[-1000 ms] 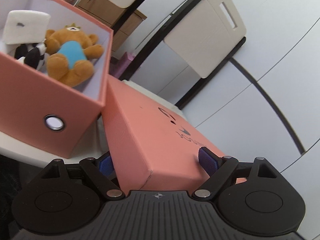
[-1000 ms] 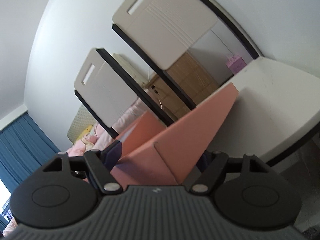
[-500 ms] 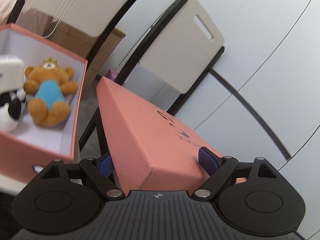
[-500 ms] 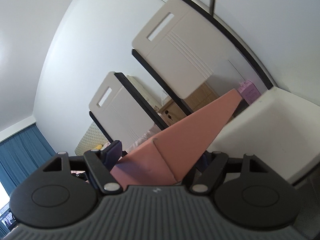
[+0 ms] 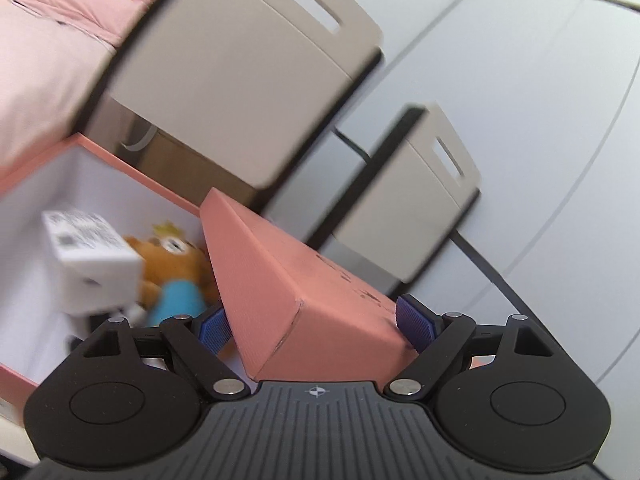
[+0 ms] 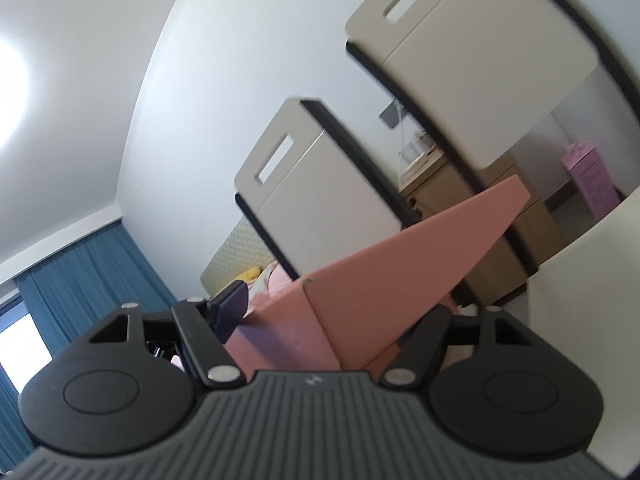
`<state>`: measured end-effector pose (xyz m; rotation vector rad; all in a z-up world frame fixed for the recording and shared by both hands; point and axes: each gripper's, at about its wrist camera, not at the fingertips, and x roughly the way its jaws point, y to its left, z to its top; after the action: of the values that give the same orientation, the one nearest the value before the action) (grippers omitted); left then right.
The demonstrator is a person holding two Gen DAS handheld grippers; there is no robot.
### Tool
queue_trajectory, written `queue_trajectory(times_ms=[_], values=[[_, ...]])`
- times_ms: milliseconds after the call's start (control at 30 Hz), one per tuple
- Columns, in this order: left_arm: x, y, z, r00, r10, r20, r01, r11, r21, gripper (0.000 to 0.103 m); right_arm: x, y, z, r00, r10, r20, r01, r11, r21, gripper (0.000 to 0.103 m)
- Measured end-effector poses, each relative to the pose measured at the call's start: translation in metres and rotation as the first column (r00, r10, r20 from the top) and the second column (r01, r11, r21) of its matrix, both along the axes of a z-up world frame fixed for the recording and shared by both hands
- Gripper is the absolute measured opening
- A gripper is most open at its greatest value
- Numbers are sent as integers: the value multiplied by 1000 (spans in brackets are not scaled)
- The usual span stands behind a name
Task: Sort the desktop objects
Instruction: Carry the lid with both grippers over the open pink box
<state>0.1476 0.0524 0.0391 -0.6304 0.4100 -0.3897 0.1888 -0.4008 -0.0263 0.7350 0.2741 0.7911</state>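
Between the blue pads of the left gripper (image 5: 314, 326) sits a pink box lid (image 5: 304, 292), corner toward the camera, both pads pressed on its sides, so clamped on it. Lid tilted, far end pointing up and left over the open pink storage box (image 5: 132, 170). Inside the box, white lining; holds a brown plush bear (image 5: 176, 258) with a blue belly, a white carton (image 5: 90, 250) with printed label lying left of and partly over the bear, and something black-and-white below the carton, too blurred to name. Bear's right side hidden behind the lid.

Right gripper (image 6: 324, 320) also clamped on the same pink lid (image 6: 384, 276): left pad against its edge, right finger pressed behind the other side. Lid runs up and to the right. White tabletop (image 6: 592, 280) at far right. Beige chair backs (image 6: 328, 196) beyond, blue curtain (image 6: 88, 272) far left.
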Motion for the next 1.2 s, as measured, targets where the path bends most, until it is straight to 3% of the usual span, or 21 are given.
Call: queue_trajectory(times_ms=[300,533,633,667,833,933,967,1000,1067,1200], values=[[-19,66,1,977,208,50,-210,977,35,87,38,85,-8,992,127,2,-127,992,-9,71],[-15,96,-20,927,375,-27,-371,924,90,85,59,142,-35,973,224,-57,-227,972,-60,71],[-17,101,-26,891,452,-52,-442,887,135,85,62,158,-48,961,263,-80,-270,958,-93,72],[-17,101,-28,878,476,-49,-464,872,153,84,63,163,-52,958,275,-88,-283,954,-103,72],[-17,92,-29,863,505,-7,-492,844,212,86,63,167,-64,954,278,-111,-289,952,-100,74],[-22,90,-28,853,520,40,-516,830,209,89,61,170,-58,965,243,-98,-258,947,-191,79],[-24,89,-27,839,541,64,-541,813,214,89,59,171,-57,967,244,-78,-256,943,-215,85],[-26,87,-29,814,574,90,-577,779,244,89,57,173,-55,967,246,-69,-256,937,-237,93],[-25,82,-29,782,611,121,-615,724,314,89,52,177,-53,969,243,-53,-248,930,-270,95],[-27,74,-26,770,619,155,-632,703,326,93,47,178,-52,970,239,-51,-243,922,-303,96]])
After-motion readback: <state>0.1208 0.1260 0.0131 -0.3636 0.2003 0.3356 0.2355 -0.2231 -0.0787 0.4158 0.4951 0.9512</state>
